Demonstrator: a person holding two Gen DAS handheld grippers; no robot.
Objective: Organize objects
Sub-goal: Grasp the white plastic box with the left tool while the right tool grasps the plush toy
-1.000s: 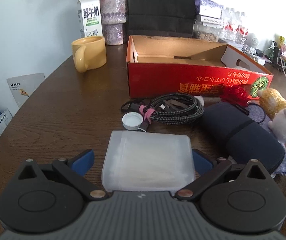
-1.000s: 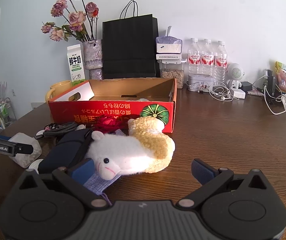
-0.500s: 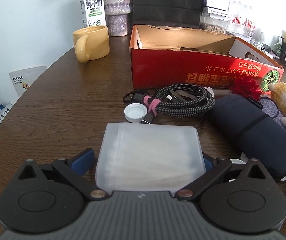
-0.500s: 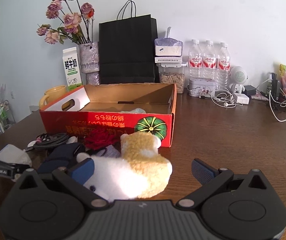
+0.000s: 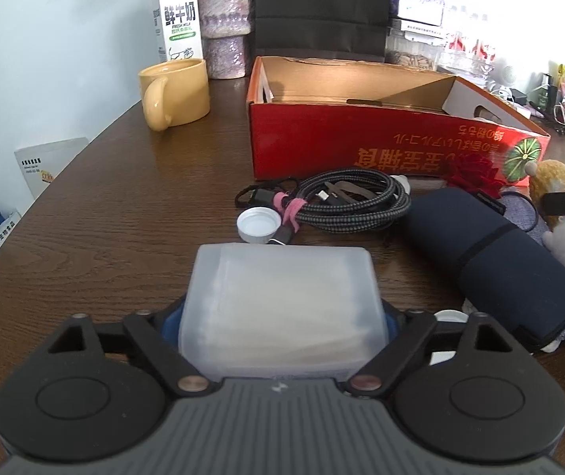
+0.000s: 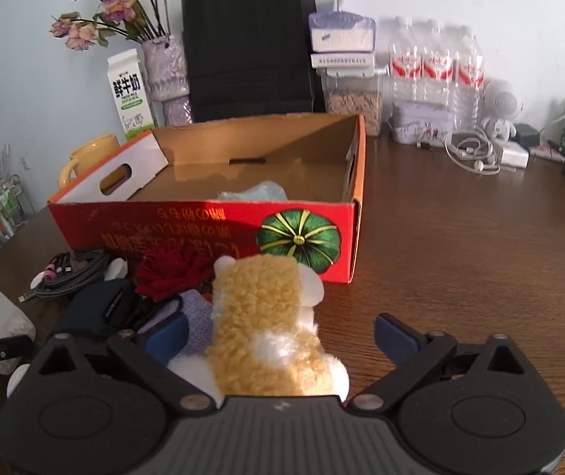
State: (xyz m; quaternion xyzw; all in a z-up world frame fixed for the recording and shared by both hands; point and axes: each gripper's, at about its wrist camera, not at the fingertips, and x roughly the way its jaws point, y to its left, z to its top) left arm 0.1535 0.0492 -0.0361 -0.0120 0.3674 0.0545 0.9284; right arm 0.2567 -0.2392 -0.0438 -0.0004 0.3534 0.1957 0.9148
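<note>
A translucent white packet (image 5: 282,297) lies on the brown table between the fingers of my left gripper (image 5: 280,322). Its jaws are closing and both blue pads touch the packet's sides. In the right wrist view, a yellow and white plush toy (image 6: 266,316) sits between the fingers of my right gripper (image 6: 280,336). Those jaws are also closing; the left pad is at the plush and the right pad (image 6: 397,336) stands clear of it. Behind stands an open red cardboard box (image 6: 203,229) with a pale blue item (image 6: 255,194) inside.
In front of the box lie a braided cable bundle (image 5: 346,206), a white bottle cap (image 5: 258,223), a dark blue case (image 5: 488,269) and a red flower (image 5: 476,170). A yellow mug (image 5: 175,93), milk carton (image 5: 177,19), black bag (image 6: 247,39) and water bottles (image 6: 437,67) line the back.
My left jaws have come in onto the packet's sides. My right gripper has moved forward over the plush toy, which now lies between its fingers, and its jaws have narrowed a little.
</note>
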